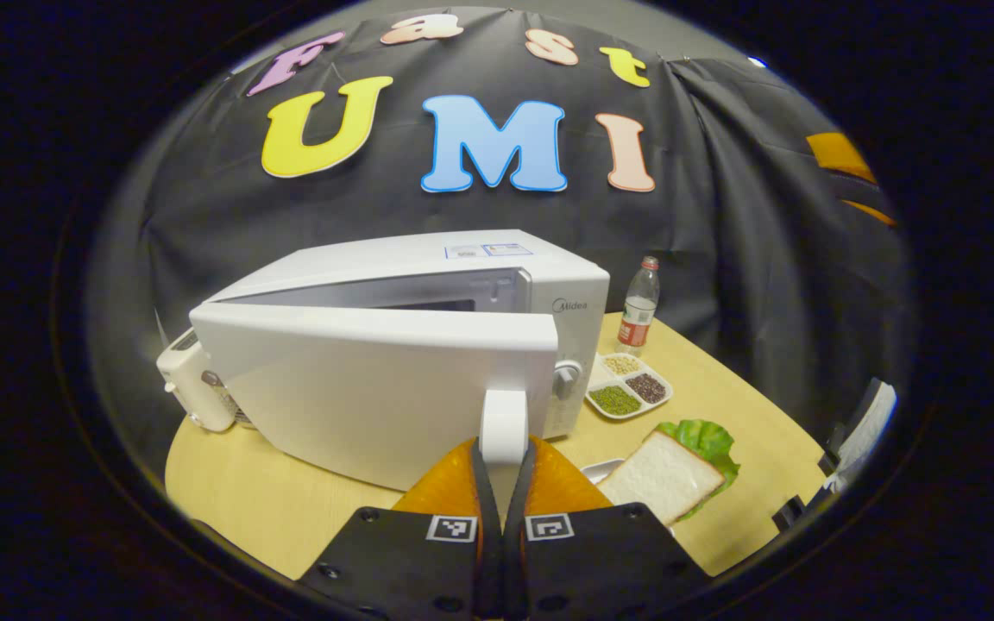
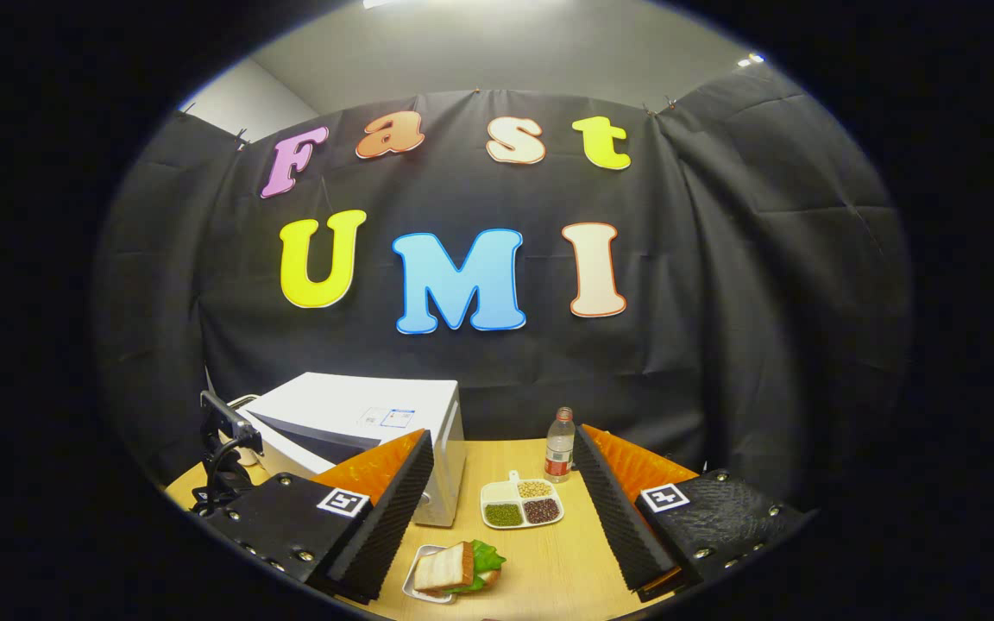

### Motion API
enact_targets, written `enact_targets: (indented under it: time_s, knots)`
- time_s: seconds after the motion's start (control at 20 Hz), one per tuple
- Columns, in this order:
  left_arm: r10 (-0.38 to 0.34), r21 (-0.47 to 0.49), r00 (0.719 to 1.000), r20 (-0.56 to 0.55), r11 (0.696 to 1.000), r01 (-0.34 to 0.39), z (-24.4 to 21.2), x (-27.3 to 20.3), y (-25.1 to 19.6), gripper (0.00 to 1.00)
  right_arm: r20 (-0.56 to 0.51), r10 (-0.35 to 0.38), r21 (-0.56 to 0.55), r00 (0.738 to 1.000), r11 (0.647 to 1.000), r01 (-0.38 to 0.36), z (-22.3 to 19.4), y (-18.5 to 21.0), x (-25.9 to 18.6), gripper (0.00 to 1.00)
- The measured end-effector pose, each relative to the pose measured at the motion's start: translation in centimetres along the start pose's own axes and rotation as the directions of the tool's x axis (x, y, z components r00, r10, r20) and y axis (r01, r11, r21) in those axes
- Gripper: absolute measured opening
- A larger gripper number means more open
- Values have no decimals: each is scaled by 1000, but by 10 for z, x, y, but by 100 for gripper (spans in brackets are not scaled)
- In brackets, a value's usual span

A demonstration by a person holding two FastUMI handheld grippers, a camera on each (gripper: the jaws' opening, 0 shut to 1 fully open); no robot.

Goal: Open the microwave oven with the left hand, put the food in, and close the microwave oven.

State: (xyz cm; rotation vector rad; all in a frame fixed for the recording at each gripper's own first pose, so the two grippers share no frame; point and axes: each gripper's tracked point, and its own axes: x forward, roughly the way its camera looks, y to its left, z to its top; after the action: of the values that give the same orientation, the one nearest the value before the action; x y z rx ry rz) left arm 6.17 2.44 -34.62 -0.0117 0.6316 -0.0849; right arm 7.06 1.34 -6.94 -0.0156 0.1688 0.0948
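Note:
A white microwave oven (image 1: 428,285) stands on the round wooden table (image 1: 229,492), its door (image 1: 359,388) swung partly open toward me. My left gripper (image 1: 504,448) is shut on the door's white handle (image 1: 504,423). A sandwich with lettuce (image 1: 670,470) lies on a small white plate just right of it. In the right gripper view the microwave (image 2: 359,418) is at the left and the sandwich (image 2: 454,567) lies low between my fingers. My right gripper (image 2: 501,500) stands open above the table, holding nothing.
A plastic water bottle (image 1: 638,306) stands right of the microwave, with a divided white dish of beans (image 1: 628,386) in front of it. A small white appliance (image 1: 195,384) sits at the table's left, behind the door. The same bottle (image 2: 559,446) and the dish (image 2: 521,504) lie between my right fingers.

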Motion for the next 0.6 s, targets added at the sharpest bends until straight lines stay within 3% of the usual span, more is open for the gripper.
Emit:
enact_targets:
  time_s: [0.25,0.6]
  knots:
    - [-90,24,995,-30,996,91,-30,-60,19,6,-5,43,-1,999,999,-43,-7,40,-7,98]
    - [-79,41,994,-69,996,82,-72,-143,76,4,-42,110,3,993,994,-110,-20,97,-7,99]
